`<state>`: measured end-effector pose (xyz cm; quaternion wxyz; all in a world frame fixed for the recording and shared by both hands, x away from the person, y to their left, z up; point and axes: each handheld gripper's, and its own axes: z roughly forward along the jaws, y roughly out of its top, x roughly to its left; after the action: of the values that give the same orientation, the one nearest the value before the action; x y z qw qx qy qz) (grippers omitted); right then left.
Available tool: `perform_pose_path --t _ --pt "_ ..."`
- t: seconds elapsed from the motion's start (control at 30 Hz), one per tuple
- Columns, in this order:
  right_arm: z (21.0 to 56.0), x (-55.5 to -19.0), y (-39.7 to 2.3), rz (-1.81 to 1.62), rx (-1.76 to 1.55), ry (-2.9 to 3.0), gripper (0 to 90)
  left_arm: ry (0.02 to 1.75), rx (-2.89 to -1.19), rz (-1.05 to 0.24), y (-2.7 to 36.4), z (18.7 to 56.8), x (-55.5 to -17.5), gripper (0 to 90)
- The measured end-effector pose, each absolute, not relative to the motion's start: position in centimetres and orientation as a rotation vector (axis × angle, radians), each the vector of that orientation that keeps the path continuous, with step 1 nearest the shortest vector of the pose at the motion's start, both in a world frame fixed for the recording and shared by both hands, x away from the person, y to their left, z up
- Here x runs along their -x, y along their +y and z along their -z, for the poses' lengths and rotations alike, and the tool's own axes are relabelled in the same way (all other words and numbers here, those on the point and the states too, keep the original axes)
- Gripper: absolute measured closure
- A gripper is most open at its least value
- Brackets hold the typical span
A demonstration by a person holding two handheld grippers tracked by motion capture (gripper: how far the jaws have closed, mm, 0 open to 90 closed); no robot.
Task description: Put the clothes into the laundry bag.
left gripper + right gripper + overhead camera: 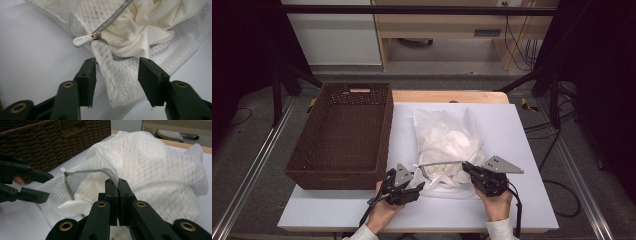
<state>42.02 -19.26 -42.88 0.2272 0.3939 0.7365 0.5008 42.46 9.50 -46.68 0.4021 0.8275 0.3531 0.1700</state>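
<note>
A white mesh laundry bag (447, 145) lies in the middle of the frame in the high view, on a white table (522, 150), with its long side running from the bottom of the frame up toward the top. Its near end is unzipped, and soft cream cloth (140, 27) spills out of the opening. A grey zipper (87, 173) runs along the edge of that opening, and a small white zipper pull (81, 41) sits at the end of it. The right gripper (117, 185) has its jaws pressed together on the mesh edge by the zipper and holds that edge lifted off the cloth. The left gripper (117, 75) has its jaws wide apart, with a loose corner of mesh lying between them but not pinched. In the left gripper view the zipper pull sits just above and a bit left of the gap between the jaws, so this gripper is the nearer one to the pull. I think the next move may be to grab that corner or the pull, and the jaws only need to go a little way forward. A dark brown woven basket (343, 135) stands at the left of the frame in the high view, just beside the bag, and looks bare inside. I see no brand, label or writing that can be read.
</note>
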Motion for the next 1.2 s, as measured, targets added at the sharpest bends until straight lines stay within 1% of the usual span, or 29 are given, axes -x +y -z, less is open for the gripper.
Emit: perform_pose_path --t 0.13,0.2,0.3,0.33,0.47,0.5,0.57,0.6,0.67,0.73,0.83,0.9,1.0,1.1,1.2 --pt "42.9 -42.0 -19.3 -1.380 -1.085 2.026 88.3 0.935 -2.119 -0.351 9.6 48.1 -43.0 64.9" --pt "42.9 -42.0 -19.3 -1.380 -1.082 2.024 87.5 0.923 -2.121 -0.347 9.5 48.3 -42.9 74.0" --pt "42.9 -41.9 -19.3 -1.379 -1.082 2.012 81.4 0.911 -2.136 -0.360 9.2 48.3 -42.7 83.1" --pt "42.8 -41.9 -19.3 -1.378 -1.081 2.006 77.7 0.907 -2.137 -0.374 9.2 48.4 -42.6 84.1" --pt "41.3 -40.6 -19.4 -1.415 -1.024 1.930 62.9 0.907 -2.133 -0.355 9.4 48.4 -42.6 86.3" --pt "41.0 -40.3 -19.4 -1.432 -1.003 1.915 60.5 0.906 -2.132 -0.356 9.4 48.4 -42.6 86.3" --pt "40.1 -39.5 -19.4 -1.471 -0.953 1.894 59.4 0.901 -2.135 -0.360 9.4 48.4 -42.6 86.3" --pt "39.7 -39.2 -19.2 -1.481 -0.947 1.906 59.9 0.901 -2.134 -0.359 9.4 48.5 -42.6 86.2" --pt "39.6 -38.9 -18.8 -1.500 -0.935 1.945 65.9 0.901 -2.131 -0.356 9.4 48.5 -42.6 86.2" --pt "40.2 -39.0 -17.8 -1.491 -0.952 2.022 72.6 0.909 -2.126 -0.344 9.5 48.5 -42.6 86.2" --pt "42.7 -40.1 -16.2 -1.409 -1.008 2.133 85.3 0.910 -2.130 -0.356 9.4 48.4 -42.5 86.3" --pt "44.7 -40.9 -15.3 -1.382 -1.056 2.185 90.0 0.907 -2.134 -0.362 9.4 48.4 -42.4 86.3" --pt "46.9 -41.7 -13.8 -1.265 -1.079 2.269 90.0 0.901 -2.135 -0.356 9.4 48.3 -42.3 86.5" --pt "47.9 -42.4 -12.8 -1.194 -1.062 2.296 90.0 0.892 -2.139 -0.362 9.4 48.2 -42.0 86.7" --pt "48.5 -43.4 -12.8 -1.138 -1.113 2.278 90.0 0.887 -2.138 -0.368 9.5 47.9 -41.6 86.8"
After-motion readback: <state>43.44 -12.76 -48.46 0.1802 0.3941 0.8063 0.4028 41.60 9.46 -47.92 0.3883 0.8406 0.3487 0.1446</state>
